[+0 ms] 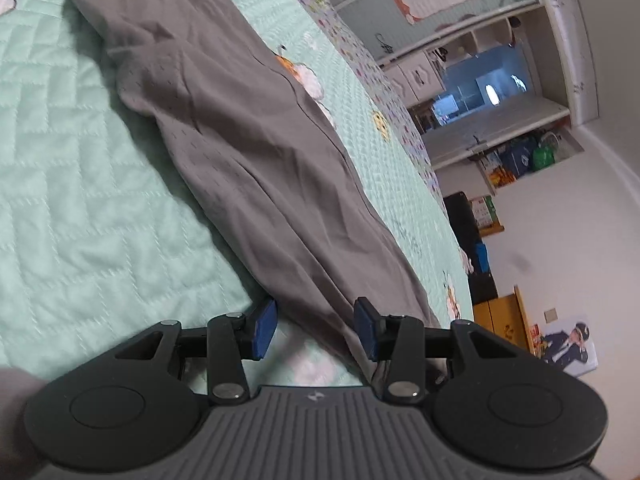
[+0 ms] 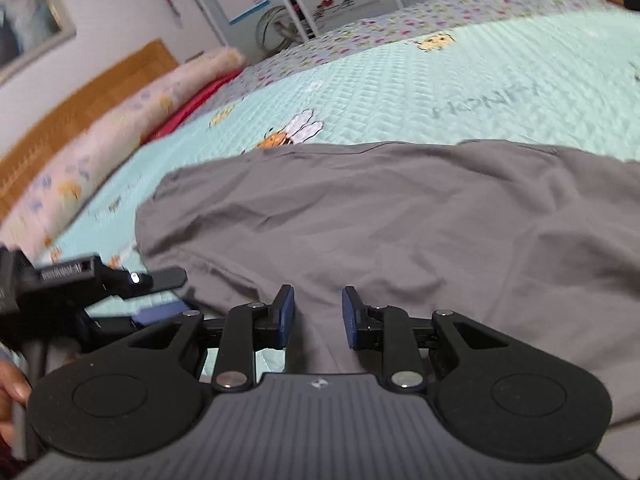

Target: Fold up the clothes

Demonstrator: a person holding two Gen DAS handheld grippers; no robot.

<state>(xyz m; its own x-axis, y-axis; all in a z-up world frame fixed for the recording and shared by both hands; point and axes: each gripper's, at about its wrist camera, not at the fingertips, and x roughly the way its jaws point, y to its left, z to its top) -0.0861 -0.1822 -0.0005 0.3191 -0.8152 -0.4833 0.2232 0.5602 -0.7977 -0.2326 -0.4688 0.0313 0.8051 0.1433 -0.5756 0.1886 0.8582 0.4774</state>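
Left tongs (image 1: pixel 316 330): blue pads apart, nothing pinched; a corner of the grey garment (image 1: pixel 248 152) runs into the gap between them, but contact with either pad cannot be judged.
Right tongs (image 2: pixel 318 316): pads apart, not gripping; grey cloth lies under and between them, and whether the tips touch it is hard to tell.
Left tongs, seen from right wrist (image 2: pixel 156 278): black body enters at the left edge, low by the garment's near corner; tips mostly hidden behind the right tongs' frame, blurred.
Hand (image 2: pixel 10 396): only fingertips show at the lower left edge, rest cut off.
Grey garment (image 2: pixel 400 232): spread flat and wrinkled on the bed, right side running out of view; kind of garment not clear.
Bed cover (image 2: pixel 440 92): mint green, quilted, with bee prints and faint lettering, floral border at the far side.
Pillow (image 2: pixel 120 128): pale, patterned, along the headboard (image 2: pixel 80 100); smeared by blur, a red item beside it unreadable.
Far wall, left wrist view: shelves (image 1: pixel 500 120) with clutter, too small to identify.
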